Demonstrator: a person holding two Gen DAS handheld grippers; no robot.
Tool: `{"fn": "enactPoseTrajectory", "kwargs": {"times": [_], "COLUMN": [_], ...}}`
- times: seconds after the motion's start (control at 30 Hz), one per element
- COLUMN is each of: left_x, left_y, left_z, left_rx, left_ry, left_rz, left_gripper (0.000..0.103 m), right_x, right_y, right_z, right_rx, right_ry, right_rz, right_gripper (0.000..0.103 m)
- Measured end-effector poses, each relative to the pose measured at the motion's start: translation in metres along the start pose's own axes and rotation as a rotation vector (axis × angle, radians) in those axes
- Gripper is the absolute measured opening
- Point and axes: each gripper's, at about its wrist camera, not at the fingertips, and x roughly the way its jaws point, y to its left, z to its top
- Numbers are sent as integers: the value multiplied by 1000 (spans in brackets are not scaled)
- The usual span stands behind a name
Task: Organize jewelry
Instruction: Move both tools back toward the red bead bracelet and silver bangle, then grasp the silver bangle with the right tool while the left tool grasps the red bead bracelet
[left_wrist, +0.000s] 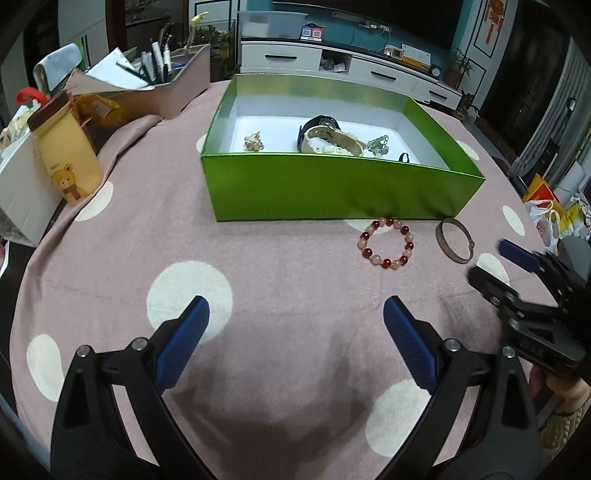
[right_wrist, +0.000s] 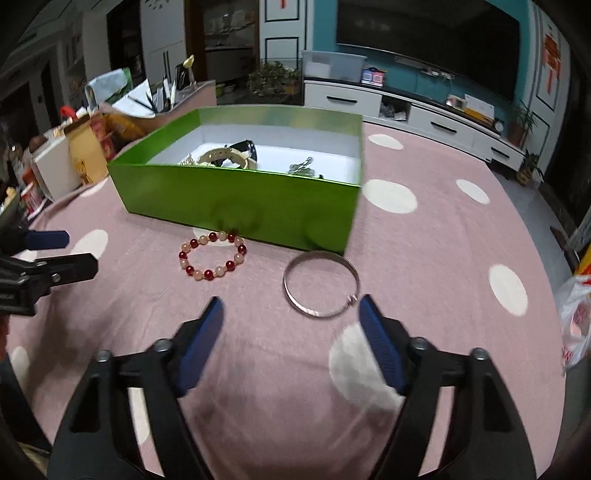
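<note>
Tablecloth (left_wrist: 258, 251), green box (left_wrist: 332, 192): watch (left_wrist: 332, 138), brooch (left_wrist: 254, 141).

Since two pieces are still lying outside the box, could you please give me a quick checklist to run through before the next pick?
1. Right gripper open and holding nothing: ok.
2. Left gripper open and holding nothing: ok.
3. Silver bangle lies flat on the cloth just ahead of the right gripper, with nothing on top of it: ok.
4. Beaded bracelet lies apart from the bangle, so picking one should not drag the other: ok.
5. Green box is open on top with bare floor left inside: ok.
6. Whether the bangle's far edge touches the box wall: cannot tell.
</note>
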Motion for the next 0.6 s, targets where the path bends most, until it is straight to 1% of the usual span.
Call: {"fn": "enactPoseTrajectory", "kwargs": {"times": [0.07,0.1,0.17,0.2,0.27,0.3,0.37,0.43,0.5,0.6], "left_x": [2,2,5,6,8,8,11,12,14,18], "left_y": [-3,-5,-8,-10,-12,-13,-16,-18,-20,-23], "left_z": [2,4,7,9,12,14,16,19,21,25], "left_rx": [13,20,33,39,48,52,58,62,67,72], "left_ry": [-1,-2,-2,-4,-7,-9,-10,-11,-13,-11], "left_rz": [2,4,8,9,9,8,5,3,1,-5], "left_gripper": [96,96,96,96,96,96,96,96,96,96], "right_x": [15,20,33,37,43,45,46,47,45,32], "right_y": [1,0,0,0,3,5,9,11,8,-6], "right_z": [6,7,12,13,13,14,15,15,14,14], "right_rx": [-8,-8,-18,-27,-48,-63,-94,-105,-85,3], "right_ry": [27,34,59,69,83,80,84,81,76,36], "right_rz": [3,4,-5,-7,-12,-10,-9,-9,14,59], "right_gripper": [52,50,34,32,19,15,4,3,3,3]}}
